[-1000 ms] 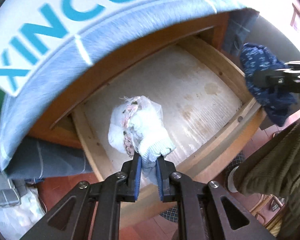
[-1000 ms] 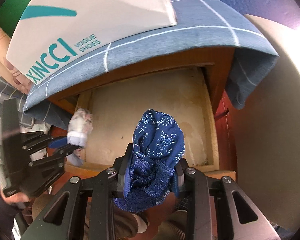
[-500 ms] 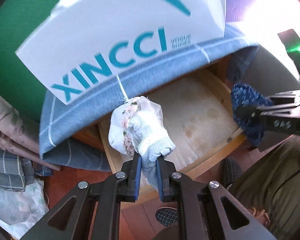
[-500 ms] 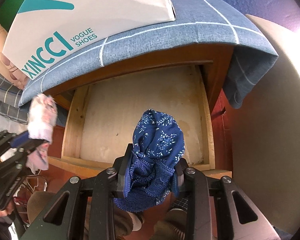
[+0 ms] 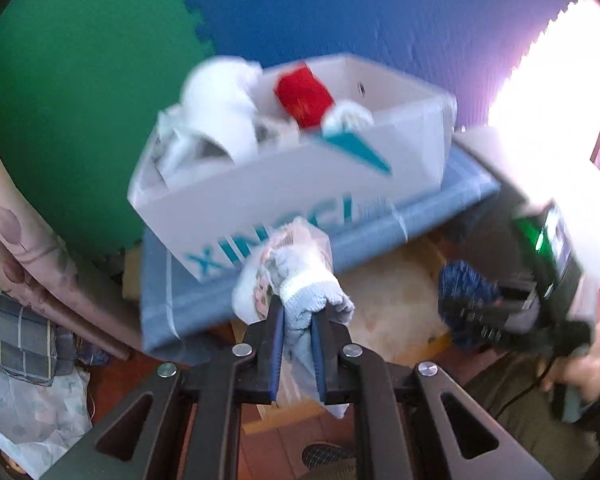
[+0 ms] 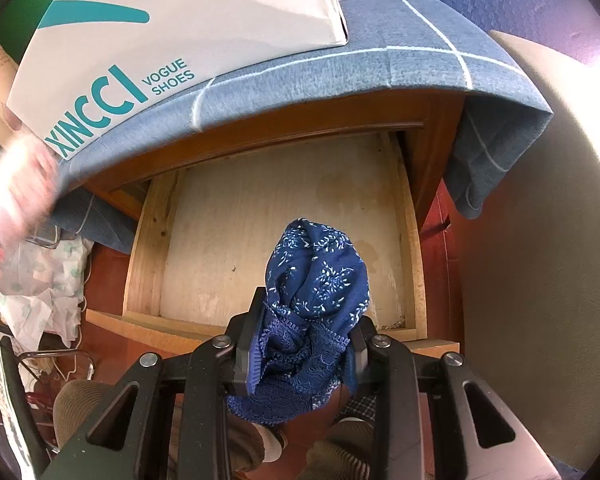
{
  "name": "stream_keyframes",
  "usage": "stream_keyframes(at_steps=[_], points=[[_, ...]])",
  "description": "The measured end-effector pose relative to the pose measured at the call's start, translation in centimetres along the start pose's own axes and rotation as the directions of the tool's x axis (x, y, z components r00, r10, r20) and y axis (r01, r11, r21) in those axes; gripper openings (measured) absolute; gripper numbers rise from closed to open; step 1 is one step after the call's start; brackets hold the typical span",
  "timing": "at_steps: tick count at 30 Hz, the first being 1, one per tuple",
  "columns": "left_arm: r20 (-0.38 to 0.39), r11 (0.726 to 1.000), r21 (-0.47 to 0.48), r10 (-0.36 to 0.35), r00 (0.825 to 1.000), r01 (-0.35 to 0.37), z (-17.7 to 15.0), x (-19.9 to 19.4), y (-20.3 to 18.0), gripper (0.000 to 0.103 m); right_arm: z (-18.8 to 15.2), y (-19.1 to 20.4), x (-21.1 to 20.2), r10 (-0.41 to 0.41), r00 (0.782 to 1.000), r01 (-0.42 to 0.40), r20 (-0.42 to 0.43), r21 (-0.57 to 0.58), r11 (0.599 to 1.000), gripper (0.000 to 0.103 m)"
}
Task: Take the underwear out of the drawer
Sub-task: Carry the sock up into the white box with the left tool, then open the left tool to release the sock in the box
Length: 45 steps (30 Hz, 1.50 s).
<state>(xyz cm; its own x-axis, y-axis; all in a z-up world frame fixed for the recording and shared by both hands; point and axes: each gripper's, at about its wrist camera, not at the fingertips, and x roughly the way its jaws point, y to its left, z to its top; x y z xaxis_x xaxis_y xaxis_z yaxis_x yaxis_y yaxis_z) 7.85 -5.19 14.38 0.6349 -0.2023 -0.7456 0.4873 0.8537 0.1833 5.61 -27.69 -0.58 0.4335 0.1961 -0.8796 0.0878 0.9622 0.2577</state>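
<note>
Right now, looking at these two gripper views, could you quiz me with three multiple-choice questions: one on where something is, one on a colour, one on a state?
1. Where does the white shoe box sit?
A. inside the drawer
B. on the blue cloth over the cabinet
C. on the floor

2. What colour is the underwear in the right gripper?
A. dark blue with small white flowers
B. red
C. plain green

3. What state is the drawer in?
A. shut
B. pulled open, bare inside
C. open and full

Answers: B, the blue cloth lies under the box. A, the right wrist view shows the print. B, only its bare floor shows.
</note>
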Motion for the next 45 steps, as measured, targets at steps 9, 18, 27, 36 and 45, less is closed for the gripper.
stream_keyframes(at_steps=[9, 18, 27, 36, 45], points=[[0.122, 0.997, -0.079, 0.019, 0.992, -0.009, 8.2, -4.8, 4.8, 0.012, -0.1, -0.4, -0.6, 0.009, 1.000, -0.009, 0.014, 0.011, 1.000, 0.030], [0.064, 0.986, -0.167, 0.011, 0.998, 0.000, 12.7, -0.6, 7.0, 0.012, -0.2, -0.6, -0.7, 0.031, 0.999, -0.032, 0.017, 0.021, 0.999, 0.030], [-0.062, 0.985, -0.174, 0.007, 0.998, -0.017, 12.2, 7.3, 6.6, 0.012, -0.1, -0.9, -0.7, 0.053, 0.998, -0.054, 0.016, 0.028, 0.998, 0.030], [-0.074, 0.989, -0.133, 0.056, 0.996, -0.066, 12.0, 9.6, 5.3, 0.015, -0.1, -0.9, -0.7, 0.055, 0.998, -0.055, 0.011, 0.027, 0.998, 0.030], [-0.056, 0.991, -0.120, 0.052, 0.997, -0.059, 11.2, 8.4, 4.4, 0.038, -0.1, -0.8, -0.7, 0.053, 0.999, -0.053, 0.009, 0.025, 0.998, 0.030]])
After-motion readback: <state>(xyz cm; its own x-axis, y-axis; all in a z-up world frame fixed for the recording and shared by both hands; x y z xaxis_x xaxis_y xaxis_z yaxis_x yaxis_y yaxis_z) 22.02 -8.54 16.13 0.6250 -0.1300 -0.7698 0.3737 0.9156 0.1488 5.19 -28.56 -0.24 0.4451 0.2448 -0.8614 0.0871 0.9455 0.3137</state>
